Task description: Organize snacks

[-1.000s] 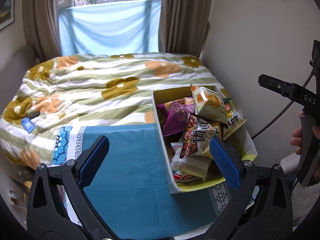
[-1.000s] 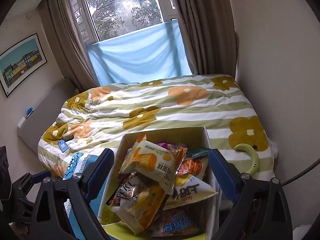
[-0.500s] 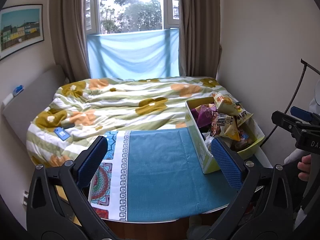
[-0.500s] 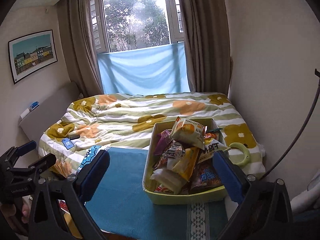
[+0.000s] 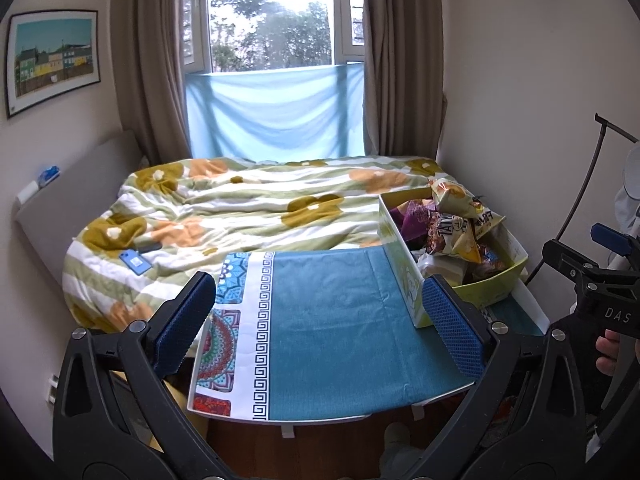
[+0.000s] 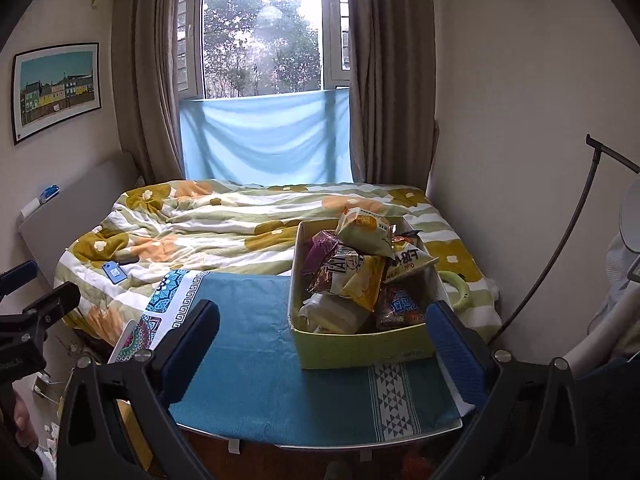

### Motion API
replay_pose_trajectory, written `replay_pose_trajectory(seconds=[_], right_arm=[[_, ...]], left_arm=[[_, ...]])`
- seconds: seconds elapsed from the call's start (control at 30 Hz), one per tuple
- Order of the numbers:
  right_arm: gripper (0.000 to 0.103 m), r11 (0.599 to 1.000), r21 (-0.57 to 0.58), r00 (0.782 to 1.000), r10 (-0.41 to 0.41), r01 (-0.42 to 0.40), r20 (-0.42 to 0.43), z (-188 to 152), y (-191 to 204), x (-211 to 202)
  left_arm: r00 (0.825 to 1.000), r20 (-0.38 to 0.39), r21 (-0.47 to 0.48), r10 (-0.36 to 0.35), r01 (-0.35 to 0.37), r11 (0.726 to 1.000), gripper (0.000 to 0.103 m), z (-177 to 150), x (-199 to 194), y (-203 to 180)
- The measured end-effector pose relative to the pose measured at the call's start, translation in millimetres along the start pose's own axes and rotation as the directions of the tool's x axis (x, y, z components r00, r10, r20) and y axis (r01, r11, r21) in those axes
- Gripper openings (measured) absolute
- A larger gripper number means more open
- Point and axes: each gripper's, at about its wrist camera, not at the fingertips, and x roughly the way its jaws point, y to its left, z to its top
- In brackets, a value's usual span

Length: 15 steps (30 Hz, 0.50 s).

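Both grippers, left [image 5: 318, 326] and right [image 6: 322, 344], gape wide and empty over one cloth-covered table [image 6: 256, 380] bearing one snack-heaped box [image 6: 360, 346].

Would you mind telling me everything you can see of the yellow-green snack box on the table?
The snack box is an open-topped rectangular box, apparently cardboard, yellow-green outside with a printed pale side in the left wrist view. It sits upright on the teal tablecloth toward the table's right side, its far end near the floral duvet. It is heaped above its rim with crumpled snack bags, a yellow bag topmost. Neither gripper touches it; both are open and empty.
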Motion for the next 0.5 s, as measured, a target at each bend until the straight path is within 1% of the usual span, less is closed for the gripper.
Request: replay_pose_trajectory(seconds=[0.2,0.5], right_arm=[[0.103,1.000,0.002,1.000,-0.008,0.008,0.003,-2.0,2.8,-3.6],[0.103,1.000,-0.003,1.000,0.002,-0.002,0.002,-2.1,6.7,-2.4]], left_arm=[[1.000,0.009,0.005,-0.002,0.002,1.000,0.102,1.7,-0.5,-2.5],[1.000,0.010,-0.006,0.003,-0.003,1.000,0.102,1.2,-0.8,0.3]])
